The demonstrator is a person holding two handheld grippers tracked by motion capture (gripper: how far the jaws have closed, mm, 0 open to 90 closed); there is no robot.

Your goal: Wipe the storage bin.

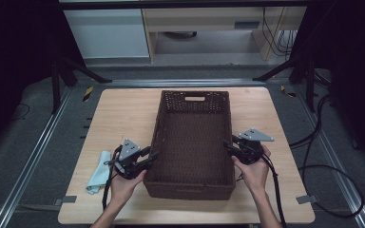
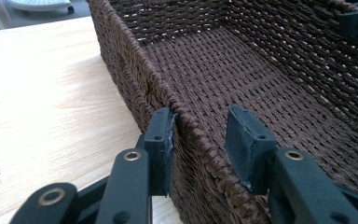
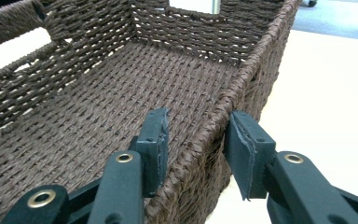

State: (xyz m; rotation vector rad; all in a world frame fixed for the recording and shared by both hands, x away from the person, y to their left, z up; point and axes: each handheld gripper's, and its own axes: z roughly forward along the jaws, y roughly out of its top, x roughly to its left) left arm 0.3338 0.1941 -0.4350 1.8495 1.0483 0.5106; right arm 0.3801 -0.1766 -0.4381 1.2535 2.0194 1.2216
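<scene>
The brown woven basket (image 1: 192,142) sits mid-counter (image 1: 119,114), and each tool straddles one of its long walls. The left tool (image 1: 147,156) has one pad (image 2: 161,149) against the outer weave, the inner pad well off: open. The right tool (image 1: 229,146) brackets the opposite rim with gaps both sides, also open.

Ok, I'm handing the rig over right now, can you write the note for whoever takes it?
Left gripper: open, jaws astride the left long wall of the woven basket, outer pad at the weave, inner pad apart.
Right gripper: open, jaws astride the right wall, not clamped.
The basket stands empty on the wooden table; a light cloth lies left of the left gripper.
Done: both grippers placed on the rims.
Left: probably close both and move the basket.
</scene>
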